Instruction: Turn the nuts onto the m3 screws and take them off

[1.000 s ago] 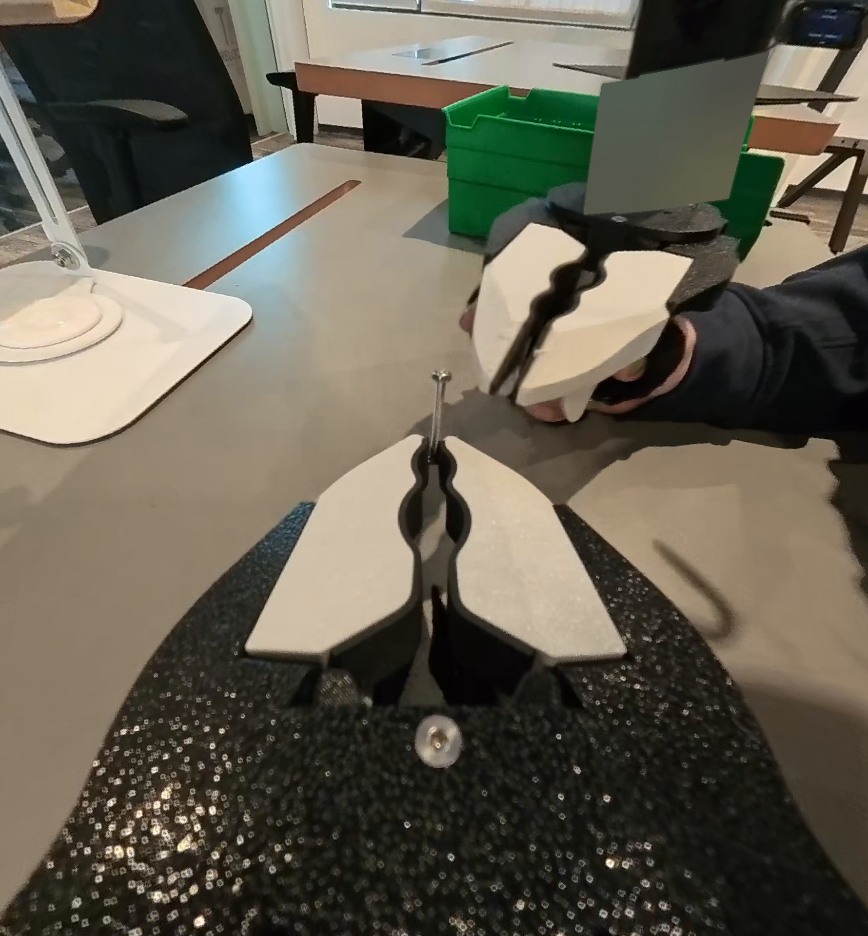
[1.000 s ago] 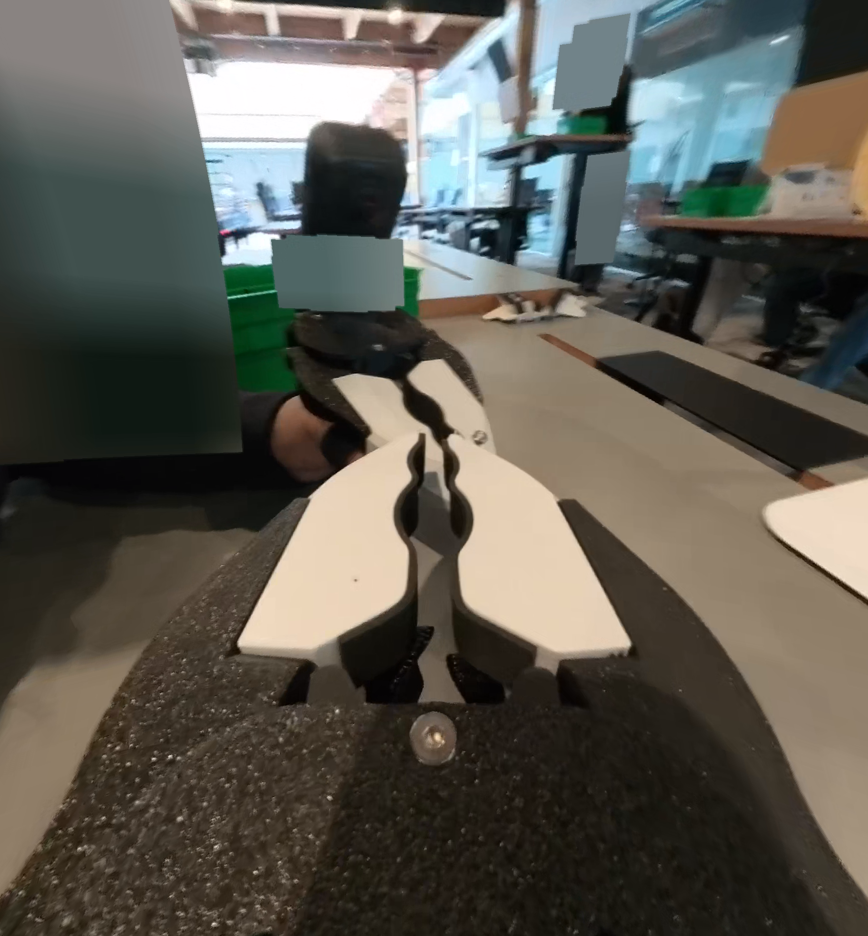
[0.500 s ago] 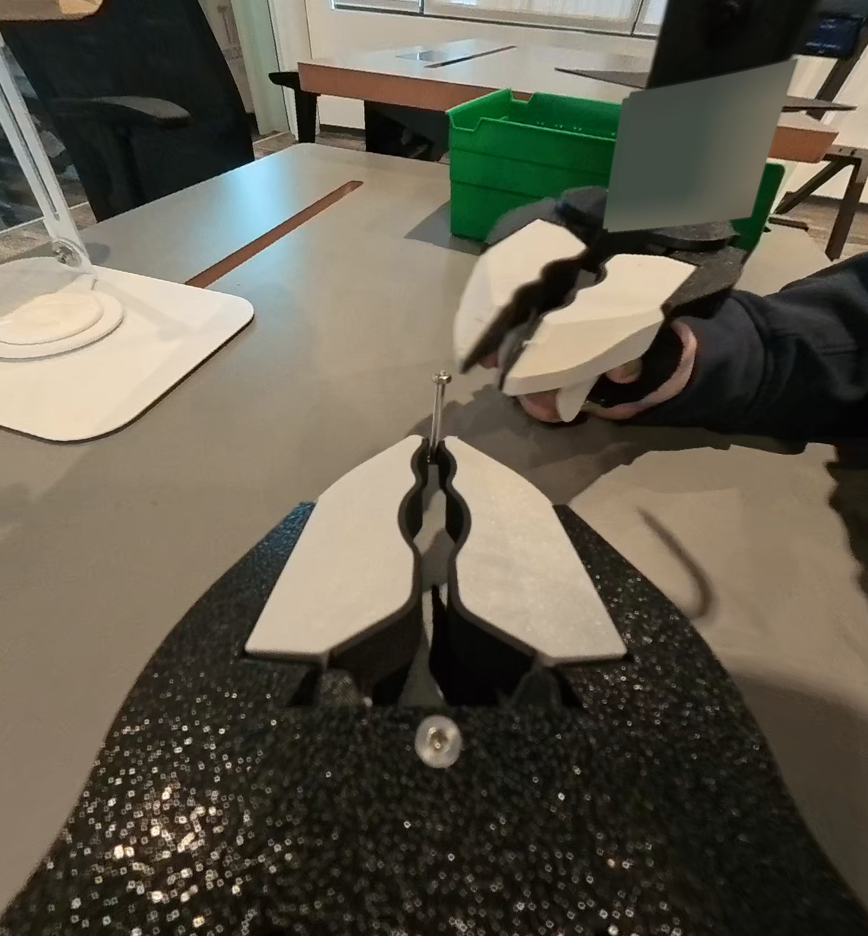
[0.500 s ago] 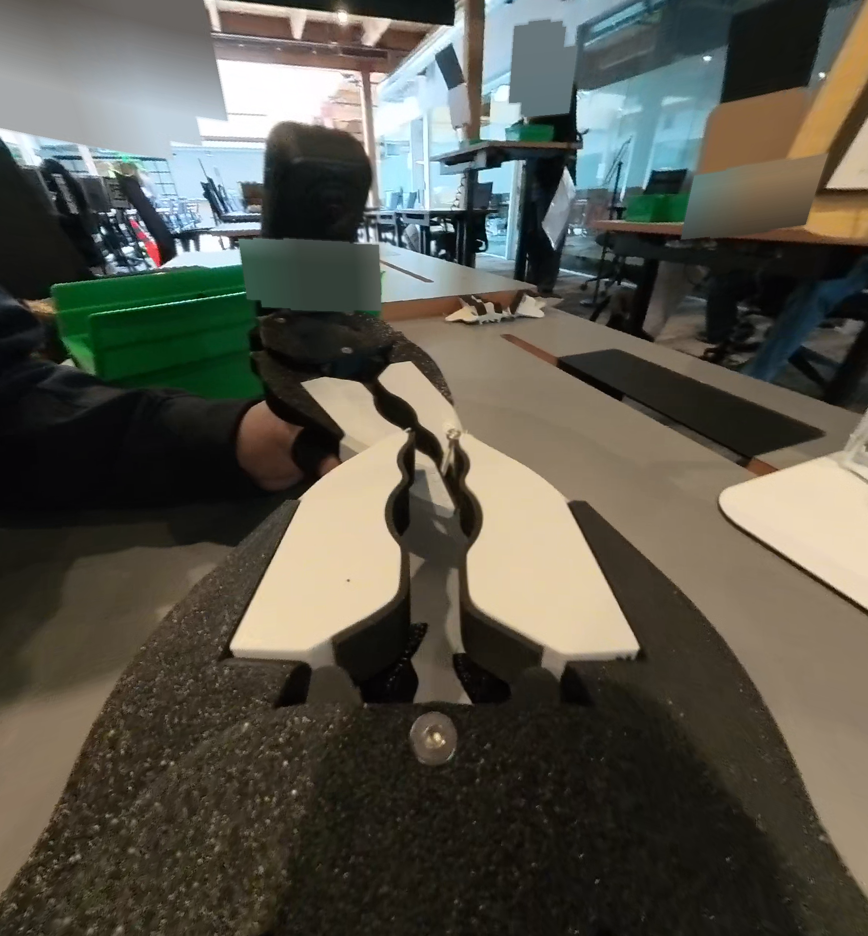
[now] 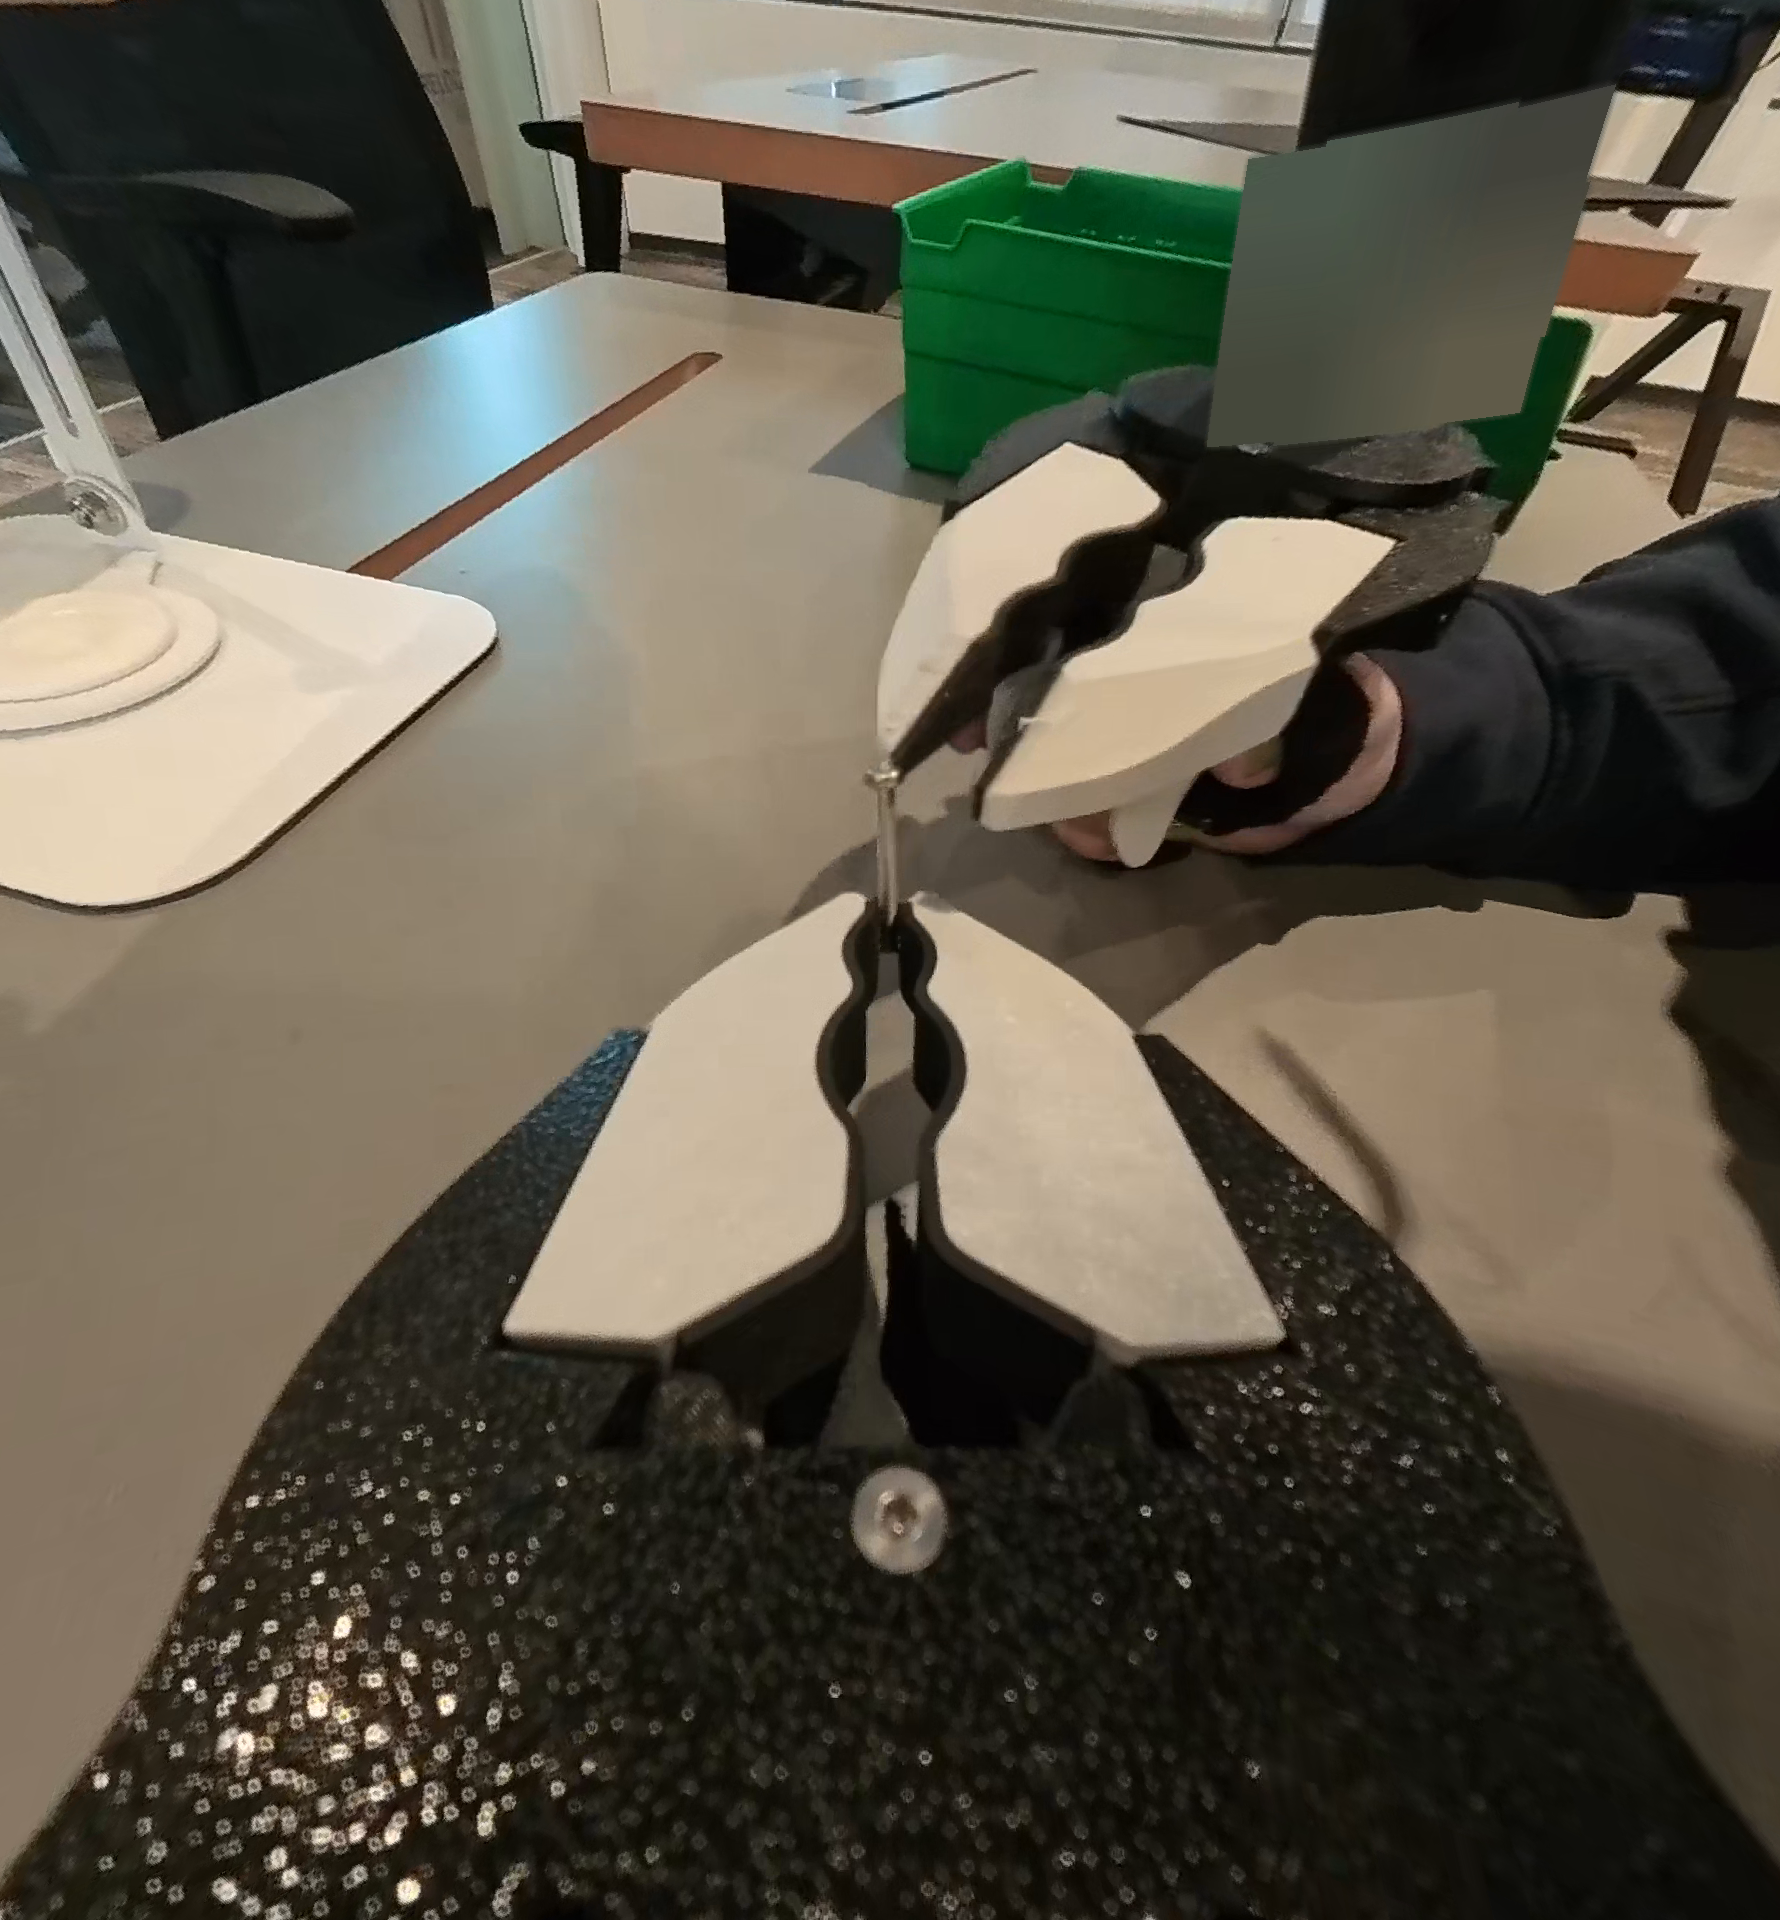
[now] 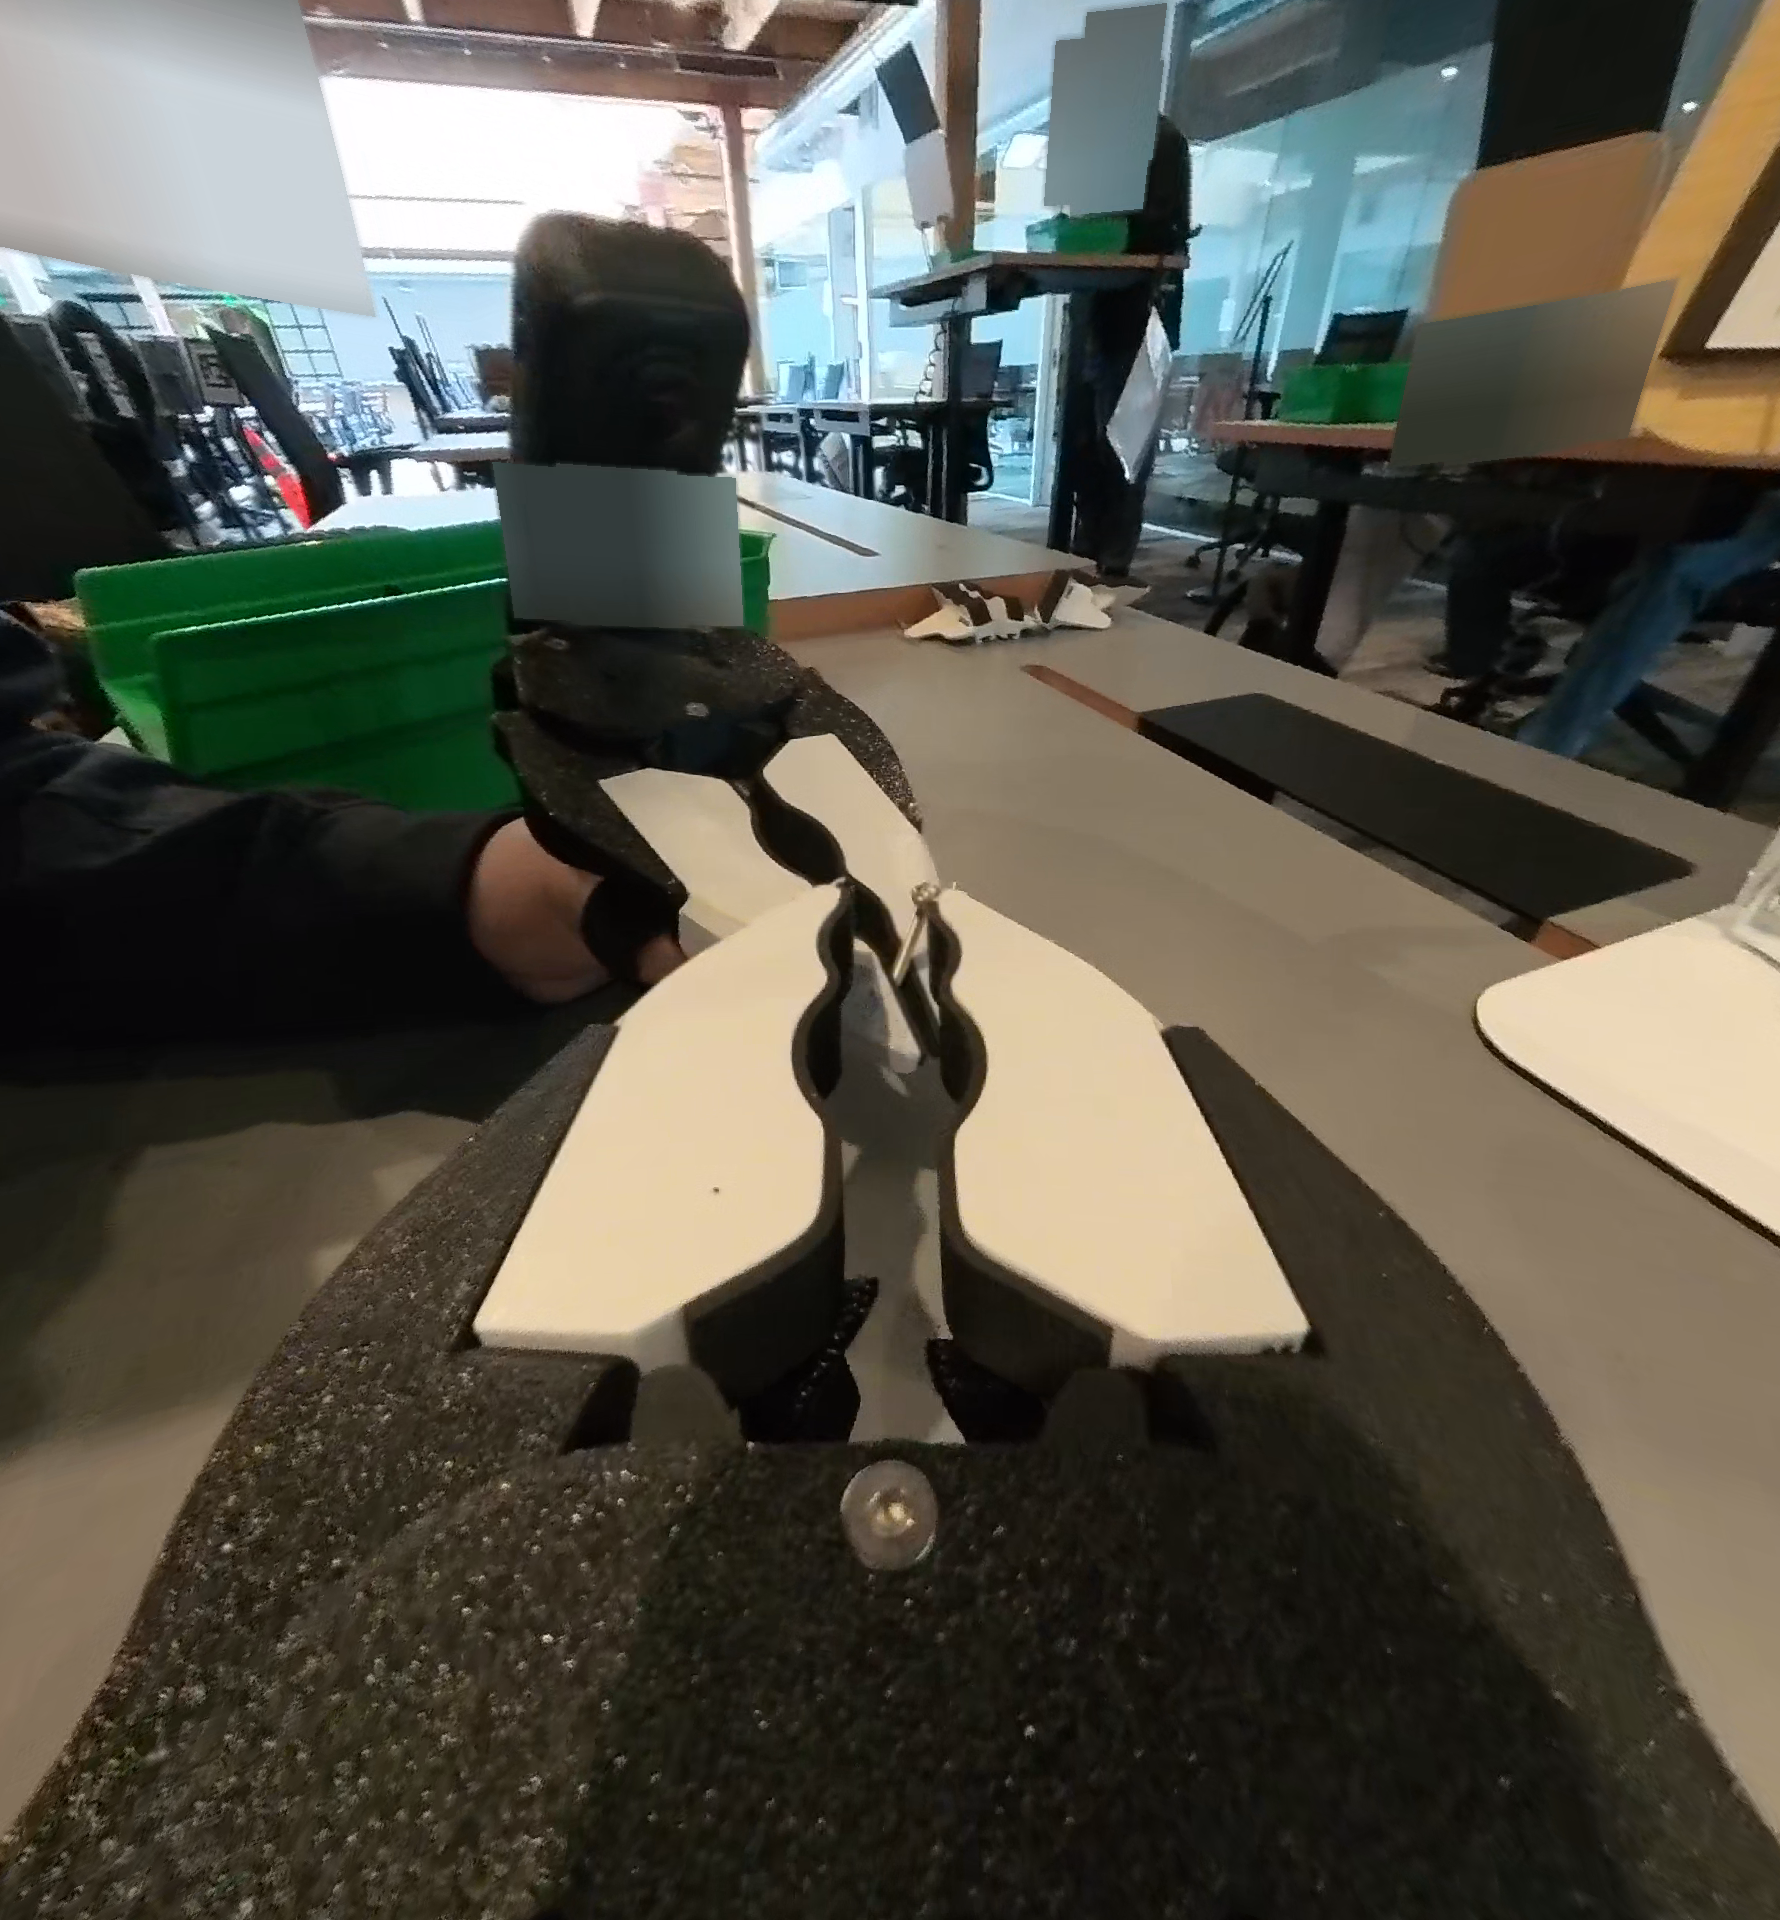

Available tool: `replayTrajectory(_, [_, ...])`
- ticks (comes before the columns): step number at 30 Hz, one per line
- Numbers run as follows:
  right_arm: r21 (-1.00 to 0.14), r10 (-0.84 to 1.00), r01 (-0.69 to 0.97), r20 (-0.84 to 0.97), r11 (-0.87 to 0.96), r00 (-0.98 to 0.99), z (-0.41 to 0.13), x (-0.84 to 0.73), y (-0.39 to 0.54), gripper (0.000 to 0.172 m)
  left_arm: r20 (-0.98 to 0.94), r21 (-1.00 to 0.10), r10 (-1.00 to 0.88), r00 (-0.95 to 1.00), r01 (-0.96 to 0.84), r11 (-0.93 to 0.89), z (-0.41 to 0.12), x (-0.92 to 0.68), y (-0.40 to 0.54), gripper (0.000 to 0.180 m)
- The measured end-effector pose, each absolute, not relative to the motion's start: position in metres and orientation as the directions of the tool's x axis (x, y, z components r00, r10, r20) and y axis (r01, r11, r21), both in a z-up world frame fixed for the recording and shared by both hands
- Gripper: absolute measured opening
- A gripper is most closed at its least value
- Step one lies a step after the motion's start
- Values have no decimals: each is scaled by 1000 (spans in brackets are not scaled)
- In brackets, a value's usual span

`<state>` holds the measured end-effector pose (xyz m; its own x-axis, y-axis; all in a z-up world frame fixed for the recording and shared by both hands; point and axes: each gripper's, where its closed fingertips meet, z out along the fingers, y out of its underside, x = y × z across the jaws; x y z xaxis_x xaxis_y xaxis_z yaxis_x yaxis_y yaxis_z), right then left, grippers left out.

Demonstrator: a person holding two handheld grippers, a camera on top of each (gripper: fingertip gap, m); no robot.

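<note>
1. The left gripper (image 5: pixel 891 914) has its white fingers closed on the lower end of a thin silver m3 screw (image 5: pixel 888 836), which stands nearly upright out of the fingertips, above the grey table (image 5: pixel 450 1039).
2. At the screw's upper end sits a small silver piece (image 5: pixel 880 775); I cannot tell whether it is the screw's head or a nut.
3. The right gripper (image 5: pixel 943 769) comes in from the right side, tilted downward, with its jaws parted. The dark tip of one finger is at the small piece on top of the screw, while the other finger (image 5: pixel 1125 748) stands clear of it.
4. From the right gripper's own camera, the screw (image 6: pixel 917 940) leans between its parted fingertips, close against the right-hand finger (image 6: pixel 1031 1091); the gripper (image 6: pixel 891 904) is not clamped on it.
5. A hand (image 5: pixel 1312 748) in a dark sleeve holds the right gripper; another hand (image 6: pixel 543 925) holds the left one.
6. A green bin (image 5: pixel 1052 312) stands at the far edge of the table, behind the right gripper.
7. A white base plate (image 5: pixel 190 727) with a clear upright lies on the table, well to the left of the grippers.
8. A black mat (image 6: pixel 1405 810) lies farther off on the table surface.
</note>
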<state>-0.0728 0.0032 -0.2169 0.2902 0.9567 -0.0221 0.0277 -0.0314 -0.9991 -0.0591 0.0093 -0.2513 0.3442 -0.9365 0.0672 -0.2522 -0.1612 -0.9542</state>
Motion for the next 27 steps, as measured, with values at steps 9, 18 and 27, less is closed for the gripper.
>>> replayTrajectory(9, [-999, 949, 15, -33, -40, 315, -216, -69, 7, 13, 64, -953, -937, 343, -258, -159, -252, -59, 9, 2])
replayTrajectory(18, [-999, 954, 4, -29, -32, 300, -215, -67, 3, 8, 71, -953, -937, 342, -253, -164, -252, -59, 9, 2])
replayTrajectory(27, [-1000, 955, 15, -14, -19, 295, -215, -66, 1, 4, 79, -953, -935, 347, -248, -173, -251, -59, 11, 2])
